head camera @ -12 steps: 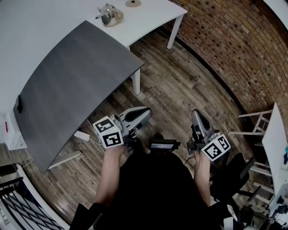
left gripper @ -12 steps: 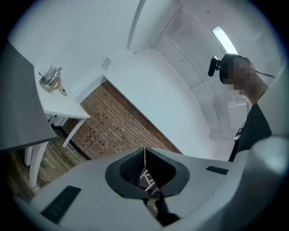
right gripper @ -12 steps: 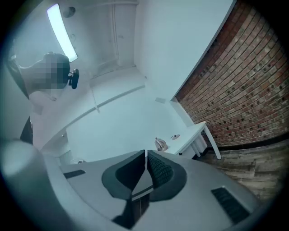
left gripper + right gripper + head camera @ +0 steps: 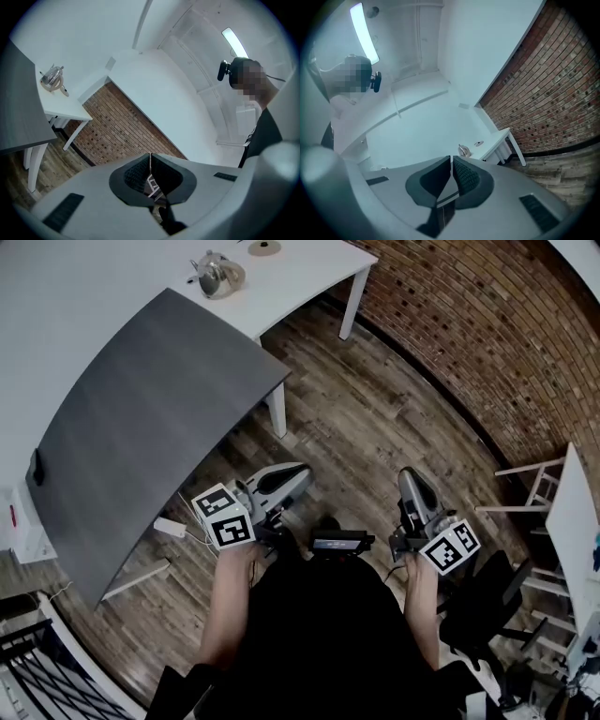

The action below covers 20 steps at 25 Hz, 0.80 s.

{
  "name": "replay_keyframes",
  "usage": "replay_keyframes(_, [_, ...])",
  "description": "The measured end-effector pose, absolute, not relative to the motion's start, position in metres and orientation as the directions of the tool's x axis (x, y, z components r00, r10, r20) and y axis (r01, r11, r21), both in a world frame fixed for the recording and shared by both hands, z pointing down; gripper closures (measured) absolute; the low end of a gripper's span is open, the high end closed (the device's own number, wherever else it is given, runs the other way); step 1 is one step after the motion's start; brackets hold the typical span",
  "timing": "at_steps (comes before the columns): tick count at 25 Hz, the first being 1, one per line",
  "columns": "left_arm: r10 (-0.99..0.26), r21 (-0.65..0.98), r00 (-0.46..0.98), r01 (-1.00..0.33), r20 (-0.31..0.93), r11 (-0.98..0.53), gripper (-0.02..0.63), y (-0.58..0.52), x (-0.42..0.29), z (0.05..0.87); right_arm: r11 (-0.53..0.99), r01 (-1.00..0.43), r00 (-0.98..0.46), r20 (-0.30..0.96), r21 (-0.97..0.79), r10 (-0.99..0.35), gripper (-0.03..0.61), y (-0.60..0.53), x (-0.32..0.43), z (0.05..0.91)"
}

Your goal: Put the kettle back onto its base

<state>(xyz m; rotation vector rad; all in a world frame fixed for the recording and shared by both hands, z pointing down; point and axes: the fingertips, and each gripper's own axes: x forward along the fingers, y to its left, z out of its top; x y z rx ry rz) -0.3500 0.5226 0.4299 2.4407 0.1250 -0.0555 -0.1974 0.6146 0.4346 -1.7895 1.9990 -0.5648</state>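
Note:
A shiny metal kettle (image 4: 217, 275) stands on the white table (image 4: 309, 282) at the far top of the head view. Its round base (image 4: 264, 247) lies a little to the right of it, apart from it. Both grippers are held low near the person's lap, far from the table. My left gripper (image 4: 292, 478) is shut with nothing between its jaws, and my right gripper (image 4: 410, 480) is shut and empty too. In the left gripper view the kettle (image 4: 52, 78) shows small at far left. The right gripper view has the kettle (image 4: 463, 150) and base (image 4: 478, 144) just above the jaws.
A large grey desk (image 4: 141, 427) fills the left side between me and the white table. A brick wall (image 4: 487, 334) curves along the right. A white wooden frame (image 4: 534, 493) and a black office chair (image 4: 487, 606) stand at right. A power strip (image 4: 171, 526) lies on the wooden floor.
The head view has shifted a little, so the tables and kettle sit slightly higher and further left. Both grippers keep their place and stay shut.

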Motion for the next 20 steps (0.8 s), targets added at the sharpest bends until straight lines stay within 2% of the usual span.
replay_keyframes(10, [0.080, 0.636, 0.991, 0.131, -0.107, -0.760, 0.595, 0.521, -0.351, 0.425, 0.056, -0.833, -0.051, -0.024, -0.551, -0.998, 0.550, 0.617, -0.191, 0.434])
replay_keyframes(20, [0.063, 0.636, 0.992, 0.118, -0.109, -0.763, 0.581, 0.513, -0.370, 0.429, 0.084, -0.817, -0.062, -0.057, -0.570, -0.996, 0.549, 0.615, -0.210, 0.427])
